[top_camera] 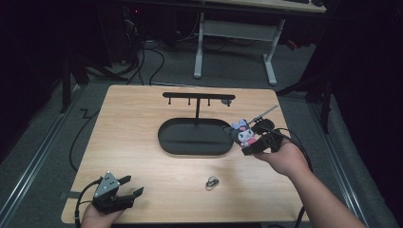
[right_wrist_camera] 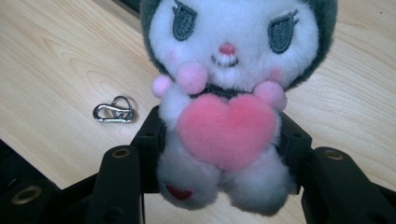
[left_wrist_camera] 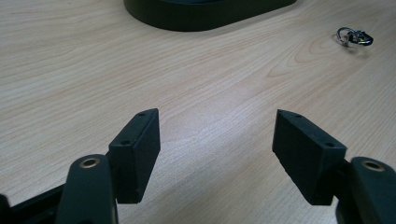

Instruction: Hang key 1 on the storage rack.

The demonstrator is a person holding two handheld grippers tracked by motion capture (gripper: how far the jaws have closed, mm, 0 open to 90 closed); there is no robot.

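Note:
A small plush toy [top_camera: 245, 135] with a white face, grey hood and pink heart is clamped at its body between the jaws of my right gripper [top_camera: 252, 140], held above the table at the right end of the black oval stand base [top_camera: 190, 137]. In the right gripper view the plush toy [right_wrist_camera: 224, 93] faces the camera, and the right gripper [right_wrist_camera: 219, 154] presses on both its sides. My left gripper [top_camera: 130, 186] rests at the table's front left corner. Its pads [left_wrist_camera: 137, 149] stand wide apart around the left gripper [left_wrist_camera: 217, 158] midpoint, with only bare wood between them.
A black stand with a T-shaped hanger bar [top_camera: 198, 96] rises from the oval base. A small metal clip with rings [top_camera: 212, 182] lies on the wooden table [top_camera: 142, 156] in front of it; the metal clip [left_wrist_camera: 355, 36] [right_wrist_camera: 114, 111] shows in both gripper views.

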